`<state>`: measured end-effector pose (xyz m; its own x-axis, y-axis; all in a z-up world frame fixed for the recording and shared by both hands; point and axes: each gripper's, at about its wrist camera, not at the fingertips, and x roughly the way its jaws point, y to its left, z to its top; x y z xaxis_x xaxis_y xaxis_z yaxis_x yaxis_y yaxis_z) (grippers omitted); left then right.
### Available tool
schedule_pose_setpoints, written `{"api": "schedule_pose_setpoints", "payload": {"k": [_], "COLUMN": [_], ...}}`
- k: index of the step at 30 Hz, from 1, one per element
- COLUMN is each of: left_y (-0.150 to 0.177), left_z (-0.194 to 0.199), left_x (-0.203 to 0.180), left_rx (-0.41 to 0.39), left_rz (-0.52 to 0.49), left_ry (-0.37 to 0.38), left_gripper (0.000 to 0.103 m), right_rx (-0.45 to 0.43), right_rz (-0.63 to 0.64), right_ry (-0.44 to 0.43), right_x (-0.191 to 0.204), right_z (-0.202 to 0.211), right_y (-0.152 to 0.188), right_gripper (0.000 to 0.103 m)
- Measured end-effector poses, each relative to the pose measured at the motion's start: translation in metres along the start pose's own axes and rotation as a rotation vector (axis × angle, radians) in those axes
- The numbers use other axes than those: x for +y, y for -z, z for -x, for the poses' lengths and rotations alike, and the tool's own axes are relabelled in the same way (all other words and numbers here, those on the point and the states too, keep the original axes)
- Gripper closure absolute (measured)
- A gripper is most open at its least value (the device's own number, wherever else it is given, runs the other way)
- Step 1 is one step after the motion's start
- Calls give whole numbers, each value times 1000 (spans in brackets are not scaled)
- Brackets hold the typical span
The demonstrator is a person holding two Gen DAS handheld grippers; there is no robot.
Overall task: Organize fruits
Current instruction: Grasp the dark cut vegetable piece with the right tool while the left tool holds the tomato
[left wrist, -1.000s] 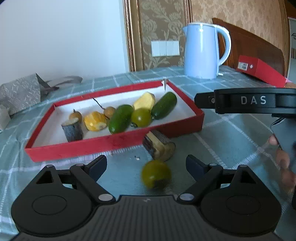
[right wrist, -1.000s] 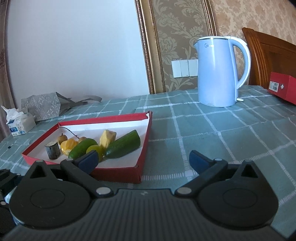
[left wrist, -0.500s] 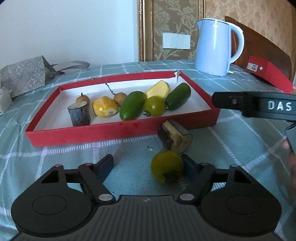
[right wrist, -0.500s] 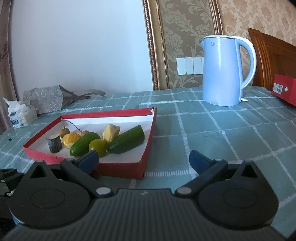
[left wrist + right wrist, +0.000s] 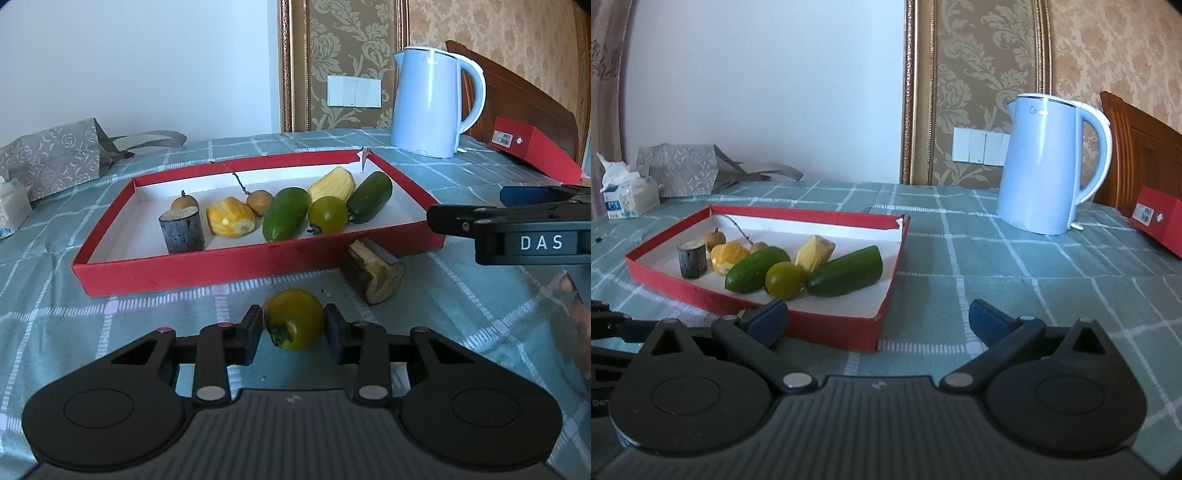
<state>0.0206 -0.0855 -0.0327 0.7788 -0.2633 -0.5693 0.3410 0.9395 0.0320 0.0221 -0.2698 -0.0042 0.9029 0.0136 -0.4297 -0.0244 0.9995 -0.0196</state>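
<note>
My left gripper (image 5: 293, 328) is shut on a green tomato (image 5: 294, 318) on the tablecloth, just in front of the red tray (image 5: 207, 273). A cut sugarcane piece (image 5: 373, 271) lies on the cloth to the right of it, against the tray's front wall. The tray holds two cucumbers (image 5: 286, 218), another green tomato (image 5: 328, 215), yellow fruit pieces (image 5: 231, 221), a cane stub (image 5: 181, 234) and two longans. My right gripper (image 5: 879, 319) is open and empty, hovering by the tray's right corner (image 5: 882, 321); it shows at the right in the left wrist view (image 5: 517, 229).
A light blue kettle (image 5: 430, 105) stands behind the tray to the right. A red box (image 5: 535, 151) lies at the far right by a wooden chair. A grey paper bag (image 5: 51, 158) and a tissue pack (image 5: 628, 192) sit at the far left.
My left gripper has closed its fingers around the green tomato, which had been rolling between them. The right gripper has drifted slightly nearer the tray, still open.
</note>
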Motion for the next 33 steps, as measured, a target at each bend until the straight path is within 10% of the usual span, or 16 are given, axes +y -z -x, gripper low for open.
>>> {"api": "schedule_pose_setpoints", "payload": {"k": [26, 33], "left_y": [-3, -4], "left_z": [-1, -3], "left_x": [38, 52], "left_rx": [-27, -21], "left_rz": [37, 101], "left_ry": [22, -73], "left_gripper": [68, 68], "right_rx": [34, 113], "right_rz": [146, 56], "right_ry": [-31, -115], "right_x": [43, 48], "right_z": [11, -4], "right_y": [11, 7], "right_gripper": [0, 25]}}
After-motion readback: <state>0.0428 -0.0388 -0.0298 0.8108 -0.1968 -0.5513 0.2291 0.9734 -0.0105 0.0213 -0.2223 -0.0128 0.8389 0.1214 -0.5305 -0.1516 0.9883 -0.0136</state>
